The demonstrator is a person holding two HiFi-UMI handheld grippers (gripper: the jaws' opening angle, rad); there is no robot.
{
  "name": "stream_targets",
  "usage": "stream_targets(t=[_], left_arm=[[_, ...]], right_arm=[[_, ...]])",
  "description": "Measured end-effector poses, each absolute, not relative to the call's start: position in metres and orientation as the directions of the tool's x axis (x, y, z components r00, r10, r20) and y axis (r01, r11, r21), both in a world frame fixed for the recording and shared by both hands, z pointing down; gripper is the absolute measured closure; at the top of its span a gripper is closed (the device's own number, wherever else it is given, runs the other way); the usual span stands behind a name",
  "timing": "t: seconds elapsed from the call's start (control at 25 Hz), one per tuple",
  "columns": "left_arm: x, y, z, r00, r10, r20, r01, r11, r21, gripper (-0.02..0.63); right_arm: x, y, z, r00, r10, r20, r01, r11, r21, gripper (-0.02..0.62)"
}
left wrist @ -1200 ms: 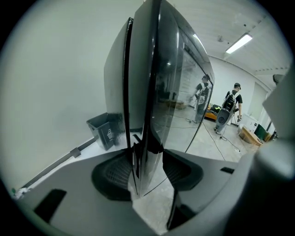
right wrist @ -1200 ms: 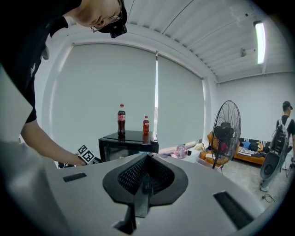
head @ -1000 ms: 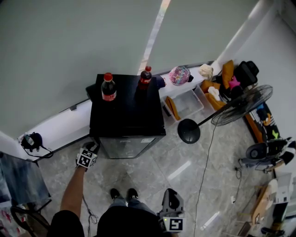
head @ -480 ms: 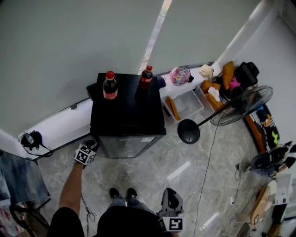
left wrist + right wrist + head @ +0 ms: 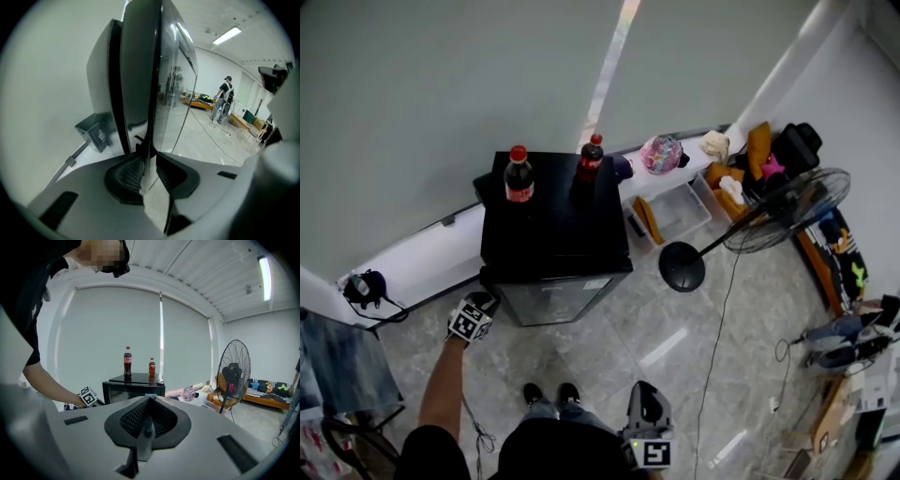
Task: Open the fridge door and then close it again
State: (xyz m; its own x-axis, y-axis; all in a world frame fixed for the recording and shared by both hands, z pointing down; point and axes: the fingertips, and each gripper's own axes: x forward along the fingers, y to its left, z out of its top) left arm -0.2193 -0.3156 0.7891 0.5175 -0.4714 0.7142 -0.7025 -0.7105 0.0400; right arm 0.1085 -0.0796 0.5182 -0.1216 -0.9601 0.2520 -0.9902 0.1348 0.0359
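A black mini fridge (image 5: 553, 234) with a glass door (image 5: 558, 298) stands against the wall; it also shows in the right gripper view (image 5: 133, 386). My left gripper (image 5: 486, 300) is at the door's left edge. In the left gripper view its jaws (image 5: 149, 171) are closing on the door's edge (image 5: 140, 93), a pad on each face. Whether the door is ajar I cannot tell. My right gripper (image 5: 645, 398) hangs low near the person's feet, well short of the fridge, shut with nothing in it (image 5: 147, 427).
Two cola bottles (image 5: 518, 175) (image 5: 591, 159) stand on the fridge top. A standing fan (image 5: 773, 211) with a round base (image 5: 682, 266) is to the right, beside a clear bin (image 5: 675, 211) and clutter. Cables run across the tiled floor.
My left gripper has shifted slightly and rolled a little at the door's edge. The right gripper has stayed where it was.
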Motion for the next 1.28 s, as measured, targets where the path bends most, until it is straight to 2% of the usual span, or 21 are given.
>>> stream_targets(t=[0.88, 1.28], left_arm=[[-0.205, -0.247, 0.788, 0.421, -0.604, 0.676, -0.836, -0.548, 0.031, 0.528], [-0.191, -0.215, 0.789, 0.363, -0.641, 0.677, -0.885, -0.463, 0.036, 0.528]], right_arm=[[0.077, -0.038, 0.513, -0.165, -0.964, 0.208, -0.986, 0.168, -0.005, 0.586], [0.085, -0.031, 0.503, -0.246, -0.957, 0.154, -0.969, 0.246, -0.017, 0.586]])
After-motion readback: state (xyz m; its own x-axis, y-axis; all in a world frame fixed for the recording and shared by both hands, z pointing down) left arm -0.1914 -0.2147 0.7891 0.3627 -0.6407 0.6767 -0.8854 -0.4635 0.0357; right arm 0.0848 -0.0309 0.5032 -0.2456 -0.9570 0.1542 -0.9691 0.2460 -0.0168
